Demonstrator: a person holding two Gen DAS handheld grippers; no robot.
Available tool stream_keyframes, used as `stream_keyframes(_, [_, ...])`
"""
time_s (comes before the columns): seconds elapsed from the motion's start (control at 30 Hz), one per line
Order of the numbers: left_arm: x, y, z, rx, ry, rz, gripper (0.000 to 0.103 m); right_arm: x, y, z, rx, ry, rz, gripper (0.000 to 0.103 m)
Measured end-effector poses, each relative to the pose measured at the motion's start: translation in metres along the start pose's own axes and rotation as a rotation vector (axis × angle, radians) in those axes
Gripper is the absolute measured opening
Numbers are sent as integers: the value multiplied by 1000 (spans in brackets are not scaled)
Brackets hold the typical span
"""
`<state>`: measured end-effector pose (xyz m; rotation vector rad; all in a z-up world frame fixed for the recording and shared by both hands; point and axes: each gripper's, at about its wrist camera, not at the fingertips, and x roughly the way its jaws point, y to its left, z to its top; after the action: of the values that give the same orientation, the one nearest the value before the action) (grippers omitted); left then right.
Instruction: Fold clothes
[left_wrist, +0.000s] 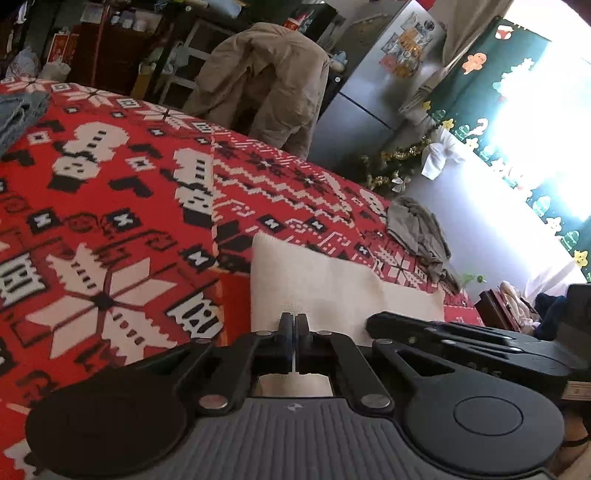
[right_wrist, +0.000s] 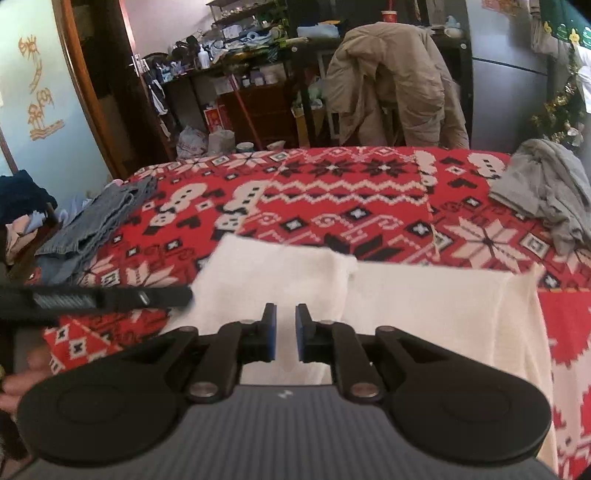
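Observation:
A white garment (left_wrist: 332, 288) (right_wrist: 424, 302) lies flat on the red patterned cover (left_wrist: 110, 221) (right_wrist: 351, 206), with one layer folded over its left part. My left gripper (left_wrist: 293, 321) is shut, low over the garment's near left part; no fabric shows between its jaws. In the right wrist view the left gripper (right_wrist: 186, 295) is a blurred black bar whose tip reaches the garment's left edge. My right gripper (right_wrist: 285, 314) is open above the garment's near edge, with nothing between its blue pads (right_wrist: 271, 332). The right gripper (left_wrist: 373, 323) also shows side-on in the left wrist view.
A crumpled grey garment (left_wrist: 417, 229) (right_wrist: 546, 192) lies at the cover's right side. Folded denim (left_wrist: 18, 114) (right_wrist: 99, 218) rests at the left. Beyond the far edge stand a chair draped with a beige jacket (left_wrist: 266, 85) (right_wrist: 391, 81) and a fridge (left_wrist: 388, 85). A hand (right_wrist: 18, 384) shows at lower left.

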<state>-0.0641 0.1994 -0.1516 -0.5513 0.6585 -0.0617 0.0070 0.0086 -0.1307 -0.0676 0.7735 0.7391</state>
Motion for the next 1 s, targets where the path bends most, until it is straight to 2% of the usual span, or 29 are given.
stream_keyframes(0.2, [-5,-1,-1,-1,4,25,1,6,-17,-6,19,-1,2,11])
stream_keyframes(0.3, [-8,-7,12,13,-28,-14,1,1,-23,1,43,4,-12,10])
stream_keyframes(0.37, [0,-9,25,14,-39,-26,1,-2,-22,10,40,-24,-9,12])
stream_keyframes(0.47, [20,-11,40,38,-20,0,1,7,-16,24,19,-41,8,12])
stream_keyframes(0.6, [28,-7,39,34,-10,11,2,29,-11,34,4,-43,7,12])
stream_keyframes(0.7, [34,-4,37,32,-4,19,3,40,-22,25,10,-35,-20,4])
stream_keyframes(0.8, [41,-1,36,29,3,27,2,38,-34,19,58,-47,8,3])
stream_keyframes(0.87, [35,-7,38,49,-19,24,2,38,-32,22,55,-51,14,1])
stream_keyframes(0.93, [29,-9,40,63,-48,7,2,38,-28,26,47,-54,19,5])
stream_keyframes(0.97, [29,-8,43,57,-48,-7,2,39,-27,28,44,-56,21,10])
stream_keyframes(1.0, [32,-7,45,51,-41,-1,2,39,-25,30,40,-57,23,10])
